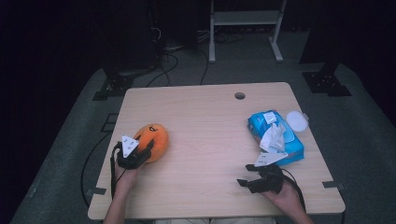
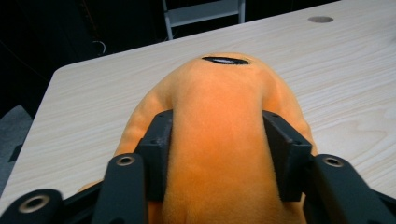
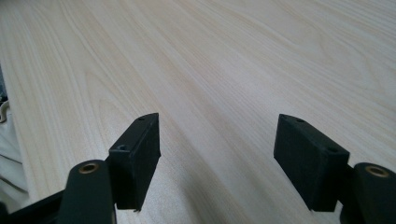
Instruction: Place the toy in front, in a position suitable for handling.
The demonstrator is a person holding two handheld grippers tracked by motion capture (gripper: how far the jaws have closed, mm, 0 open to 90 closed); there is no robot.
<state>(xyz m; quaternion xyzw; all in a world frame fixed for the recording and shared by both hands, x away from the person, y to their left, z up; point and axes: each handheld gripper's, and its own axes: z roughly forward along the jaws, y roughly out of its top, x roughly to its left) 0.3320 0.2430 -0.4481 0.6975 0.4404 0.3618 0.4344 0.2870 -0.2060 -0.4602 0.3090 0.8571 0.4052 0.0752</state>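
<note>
Left tongs (image 2: pixel 217 154) clench the orange plush toy (image 2: pixel 219 121) at the table's (image 1: pixel 205 140) nine o'clock; right tongs (image 3: pixel 217 158) gape, empty.

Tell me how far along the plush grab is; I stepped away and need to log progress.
Done: the left tool has closed on the orange plush toy, its pads pressing into both sides. In hand: the toy sits gripped on the table, not yet lifted. Left: lifting and moving it. The right tool rests open over bare wood, near the blue wipes pack.
</note>
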